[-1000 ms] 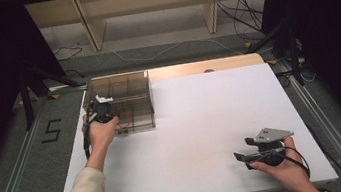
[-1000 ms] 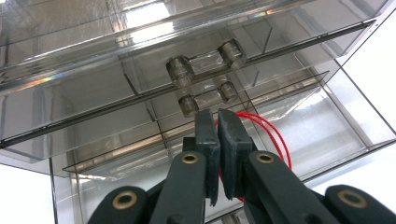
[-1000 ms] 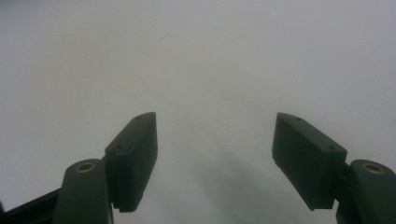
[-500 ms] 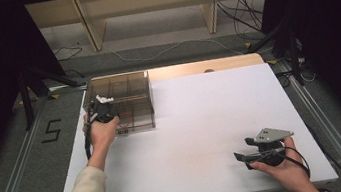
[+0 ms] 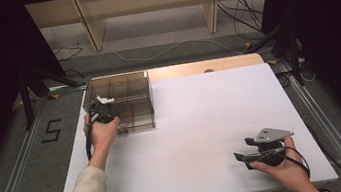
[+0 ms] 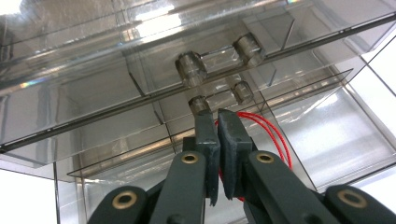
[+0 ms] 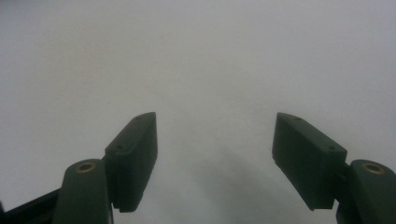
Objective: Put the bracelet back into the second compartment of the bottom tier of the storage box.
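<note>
White counter (image 5: 204, 136): left hand-held gripper (image 6: 218, 116) closed, empty, just below lower drawer handle (image 6: 219, 95) of clear drawer box (image 5: 123, 100); handle axis crosswise; right hand-held gripper (image 7: 215, 140) wide, far.

Smoky clear drawer box (image 5: 127, 89), red cord (image 6: 273, 135), white table (image 5: 213, 125)

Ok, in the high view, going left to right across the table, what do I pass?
Left gripper at the front of the clear drawer box → bare white tabletop → right gripper, jaws open, near the table's front right corner.
</note>
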The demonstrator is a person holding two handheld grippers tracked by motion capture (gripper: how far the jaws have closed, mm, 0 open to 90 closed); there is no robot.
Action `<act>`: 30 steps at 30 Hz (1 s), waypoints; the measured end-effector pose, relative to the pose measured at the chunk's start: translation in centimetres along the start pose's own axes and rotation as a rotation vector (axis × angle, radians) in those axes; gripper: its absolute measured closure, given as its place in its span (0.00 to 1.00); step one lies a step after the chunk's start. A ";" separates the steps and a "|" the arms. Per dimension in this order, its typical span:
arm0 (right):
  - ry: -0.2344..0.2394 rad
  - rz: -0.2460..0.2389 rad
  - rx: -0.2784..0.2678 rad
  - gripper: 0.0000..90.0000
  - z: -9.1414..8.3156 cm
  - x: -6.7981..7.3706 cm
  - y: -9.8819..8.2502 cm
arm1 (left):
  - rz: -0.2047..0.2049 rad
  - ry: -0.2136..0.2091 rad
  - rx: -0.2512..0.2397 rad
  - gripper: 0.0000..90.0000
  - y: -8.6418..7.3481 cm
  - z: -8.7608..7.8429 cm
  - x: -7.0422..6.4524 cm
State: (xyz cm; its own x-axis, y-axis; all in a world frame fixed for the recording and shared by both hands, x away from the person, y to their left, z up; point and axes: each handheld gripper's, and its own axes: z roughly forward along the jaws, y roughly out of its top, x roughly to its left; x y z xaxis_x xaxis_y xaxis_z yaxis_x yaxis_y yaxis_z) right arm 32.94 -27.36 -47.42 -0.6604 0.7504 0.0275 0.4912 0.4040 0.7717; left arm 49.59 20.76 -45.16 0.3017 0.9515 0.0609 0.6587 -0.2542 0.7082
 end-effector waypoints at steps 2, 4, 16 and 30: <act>0.000 0.000 0.000 0.35 0.0 0.0 0.0 | 0.005 -0.001 0.001 0.97 0.0 0.1 0.0; 0.001 0.000 0.001 0.35 0.0 0.0 0.0 | 0.011 0.000 -0.001 0.97 0.0 0.1 -0.1; 0.003 0.001 -0.002 0.35 0.0 0.0 0.0 | 0.038 -0.004 -0.002 0.97 -0.1 0.3 -0.5; 0.001 0.001 -0.002 0.35 0.0 0.0 0.0 | 0.074 0.008 0.021 0.97 -0.5 1.0 -1.0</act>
State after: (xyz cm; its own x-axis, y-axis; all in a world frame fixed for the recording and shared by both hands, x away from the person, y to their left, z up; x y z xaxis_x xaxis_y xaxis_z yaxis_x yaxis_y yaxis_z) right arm 32.94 -27.40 -47.42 -0.6603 0.7505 0.0290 0.4907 0.4018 0.7732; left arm 49.61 19.74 -46.30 0.3445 0.9313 0.1186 0.6490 -0.3276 0.6867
